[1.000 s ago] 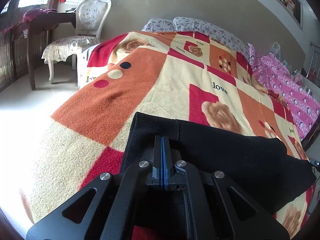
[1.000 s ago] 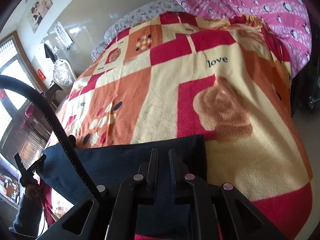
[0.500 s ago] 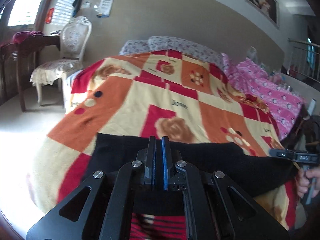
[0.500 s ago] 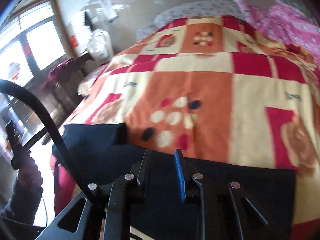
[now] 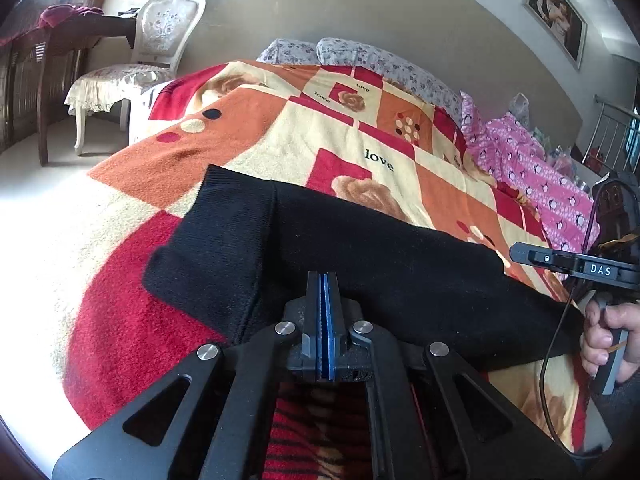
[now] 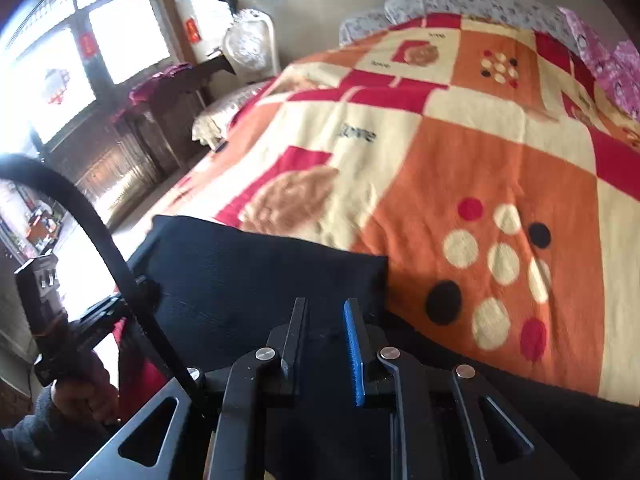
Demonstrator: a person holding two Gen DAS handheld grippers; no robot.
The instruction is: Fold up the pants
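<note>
Right at the near edge of the bed, the left gripper [image 5: 324, 280] is sitting with its blue pads pressed tight together, jaws fully closed, and from here I cannot tell whether any cloth is caught between them. The right gripper [image 6: 325, 308] is hovering over the dark cloth with a clear gap between its fingers; the jaws are closing a touch, and nothing is standing between them.

The pants [image 5: 360, 264] are lying flat across the near edge of the blanket [image 5: 280, 148], black and stretched left to right, the ribbed band [image 5: 224, 240] at the left end just ahead of the left gripper. Out at the right end of the cloth, the person's right hand [image 5: 604, 340] is wrapping around its handle. Looking the other way, the left hand [image 6: 84, 392] is gripping its handle at the far left, with a black cable [image 6: 100, 232] arching up past it.

Further back, the orange, cream and red blanket is spreading over the whole bed, roses and dots all over it. Pink bedding [image 5: 532, 168] is bunching along the right side. At the far end, flowered pillows [image 5: 360, 54] are resting against the wall, and off to the far left a white chair [image 5: 160, 36] is standing beside a dark desk [image 5: 72, 32].
</note>
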